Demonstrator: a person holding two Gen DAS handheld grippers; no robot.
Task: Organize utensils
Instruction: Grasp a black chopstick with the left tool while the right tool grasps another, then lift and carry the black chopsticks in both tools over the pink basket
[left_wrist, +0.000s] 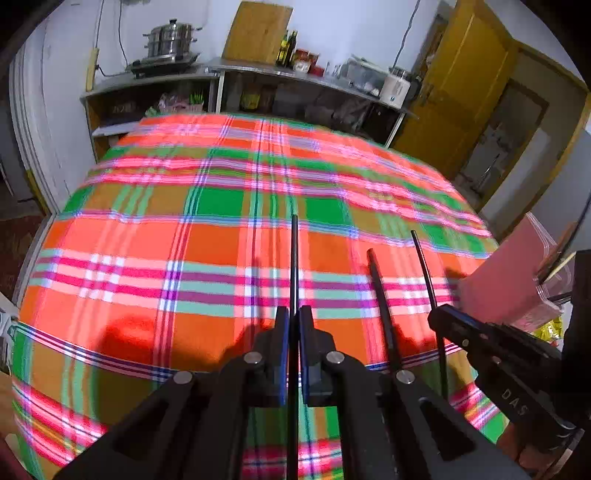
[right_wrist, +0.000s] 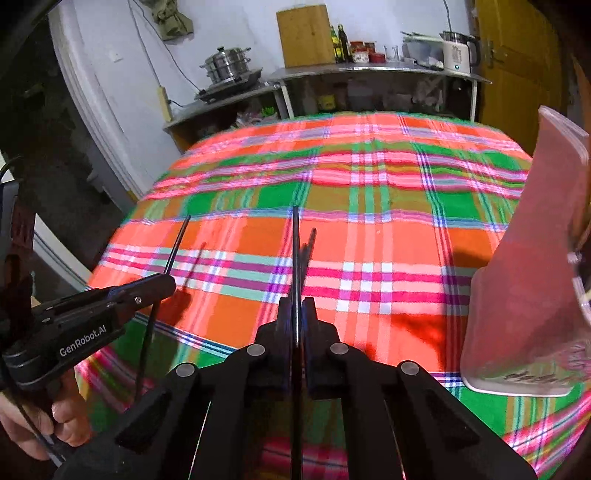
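We've got one black chopstick (left_wrist: 294, 258) clenched in the left gripper (left_wrist: 294, 332) and another (right_wrist: 295, 258) in the right gripper (right_wrist: 296, 325), both above the plaid counter (right_wrist: 369, 236), so we keep them steady toward what looks like the pink holder (right_wrist: 528, 266).

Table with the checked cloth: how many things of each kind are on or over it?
Black chopsticks: 2
Grippers: 2, the left gripper and the right gripper, each shut on one chopstick
Pink holder: 1
Total: 5
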